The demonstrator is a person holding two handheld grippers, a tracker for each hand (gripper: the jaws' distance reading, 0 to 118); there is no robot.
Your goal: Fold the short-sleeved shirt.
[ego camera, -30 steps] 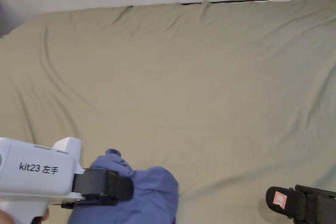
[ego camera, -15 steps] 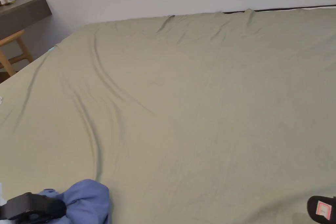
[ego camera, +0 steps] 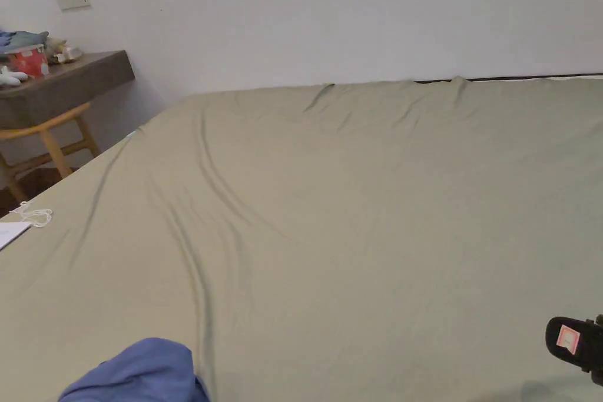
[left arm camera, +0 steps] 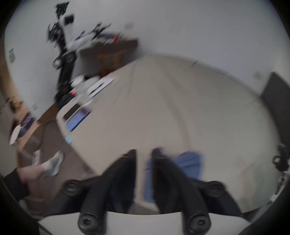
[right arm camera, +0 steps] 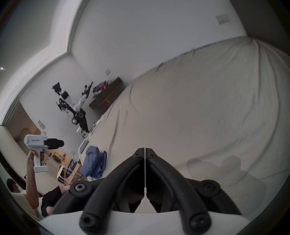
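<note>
**Both grippers off the shirt, blue heap at the near left of the bed**

The blue shirt point(ego camera: 134, 372) lies crumpled in a heap on the olive bed sheet point(ego camera: 365, 209), at the near left edge of the bed. In the right gripper view it sits bunched near the bed's left side, with nothing gripping it.

The left gripper point(left arm camera: 143, 151) has its jaws parted by a narrow gap with bare sheet showing between them; the view is blurred, and the shirt lies just beyond the right-hand jaw, whether touching it I cannot tell. Seen from the right gripper view, the left gripper point(right arm camera: 60, 143) is raised in the air by a hand point(right arm camera: 36, 154), left of the bed and apart from the shirt, holding nothing.

The right gripper point(right arm camera: 145, 148) is clenched, its two jaws meeting along a thin seam with nothing between them. It hovers over the near right part of the sheet, well apart from the shirt. In the head view its black tip point(ego camera: 574, 340) shows at the near right edge.

A dark wooden shelf point(ego camera: 70, 82) stands against the wall at the far left.
</note>
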